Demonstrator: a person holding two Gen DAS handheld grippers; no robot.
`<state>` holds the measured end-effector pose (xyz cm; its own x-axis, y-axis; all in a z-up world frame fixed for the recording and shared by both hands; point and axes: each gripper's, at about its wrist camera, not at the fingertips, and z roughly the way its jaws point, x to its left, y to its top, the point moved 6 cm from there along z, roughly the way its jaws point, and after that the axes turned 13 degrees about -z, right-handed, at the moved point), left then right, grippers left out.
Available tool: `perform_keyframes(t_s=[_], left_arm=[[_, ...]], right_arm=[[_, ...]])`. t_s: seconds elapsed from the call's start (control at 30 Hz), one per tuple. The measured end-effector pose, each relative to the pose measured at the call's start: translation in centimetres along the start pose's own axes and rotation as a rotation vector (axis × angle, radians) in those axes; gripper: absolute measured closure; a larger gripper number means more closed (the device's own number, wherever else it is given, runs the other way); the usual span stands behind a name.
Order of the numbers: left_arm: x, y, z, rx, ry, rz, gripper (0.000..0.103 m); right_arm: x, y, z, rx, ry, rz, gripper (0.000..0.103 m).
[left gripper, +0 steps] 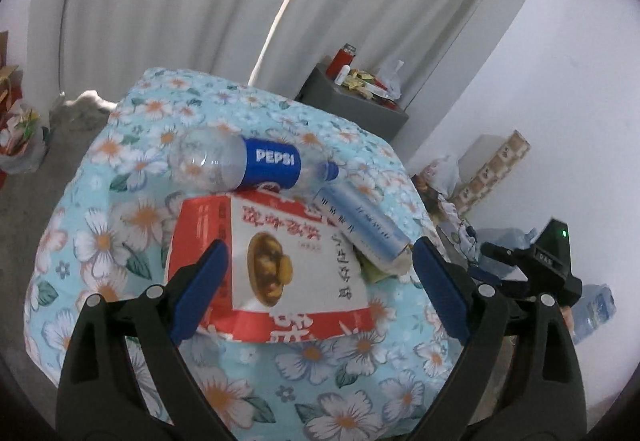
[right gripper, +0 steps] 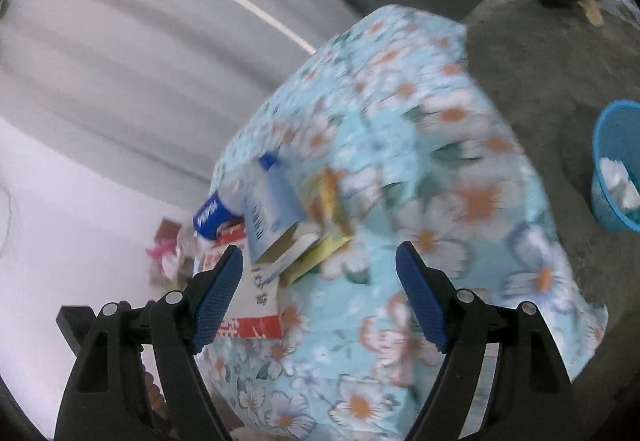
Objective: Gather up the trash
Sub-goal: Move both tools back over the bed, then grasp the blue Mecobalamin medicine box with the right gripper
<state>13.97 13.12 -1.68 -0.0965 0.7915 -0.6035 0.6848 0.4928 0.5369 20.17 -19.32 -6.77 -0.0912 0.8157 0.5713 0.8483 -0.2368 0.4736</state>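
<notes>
On the floral-cloth table [left gripper: 320,373] lies a heap of trash: an empty Pepsi bottle [left gripper: 248,165] on its side, a red and white food box [left gripper: 280,265] before it, and a pale blue carton [left gripper: 364,229] leaning across the box's right side. My left gripper [left gripper: 320,277] is open and empty, its jaws either side of the food box, just above it. In the blurred right wrist view my right gripper [right gripper: 320,297] is open and empty above the cloth, to the right of the food box [right gripper: 248,305], blue carton [right gripper: 272,217], Pepsi bottle [right gripper: 212,217] and a yellow wrapper [right gripper: 328,213].
A blue basket [right gripper: 618,169] holding white paper stands on the concrete floor right of the table. A grey cabinet [left gripper: 352,105] with a red can and clutter stands behind the table by the curtain. Bags and boxes lie along the wall [left gripper: 492,169]. The right gripper's body [left gripper: 536,265] shows right of the table.
</notes>
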Motion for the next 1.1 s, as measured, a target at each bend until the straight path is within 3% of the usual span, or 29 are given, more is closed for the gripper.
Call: perform_keyframes(t_s=[0.17, 0.3, 0.5, 0.73, 0.87, 0.93, 0.97, 1.1], left_arm=[[0.2, -0.9, 1.3, 0.033, -0.004, 0.028, 0.014], [-0.1, -1.5, 2.3, 0.020, 0.019, 0.122, 0.014], [-0.4, -2.7, 3.5, 0.031, 0.058, 0.221, 0.014], [0.5, -3.8, 4.9, 0.071, 0.095, 0.223, 0.014], [0.9, -3.9, 5.7, 0.087, 0.109, 0.226, 0.014], [0.9, -3.9, 6.0, 0.091, 0.104, 0.225, 0.014], [0.8, -3.9, 6.2, 0.093, 0.102, 0.225, 0.014], [0.7, -4.0, 6.9, 0.110, 0.095, 0.233, 0.014]], right_arm=[[4.1, 1.5, 3.6, 0.073, -0.030, -0.148, 0.026], [6.3, 3.2, 7.1, 0.130, -0.070, -0.241, 0.018], [8.0, 4.5, 12.7, 0.260, -0.206, -0.418, 0.017], [8.4, 4.5, 17.3, 0.368, -0.320, -0.595, 0.017], [7.9, 4.6, 18.0, 0.375, -0.310, -0.575, 0.017], [7.5, 4.8, 17.8, 0.367, -0.294, -0.542, 0.020], [7.2, 4.8, 17.6, 0.366, -0.277, -0.524, 0.027], [6.8, 4.7, 16.8, 0.345, -0.284, -0.488, 0.029]])
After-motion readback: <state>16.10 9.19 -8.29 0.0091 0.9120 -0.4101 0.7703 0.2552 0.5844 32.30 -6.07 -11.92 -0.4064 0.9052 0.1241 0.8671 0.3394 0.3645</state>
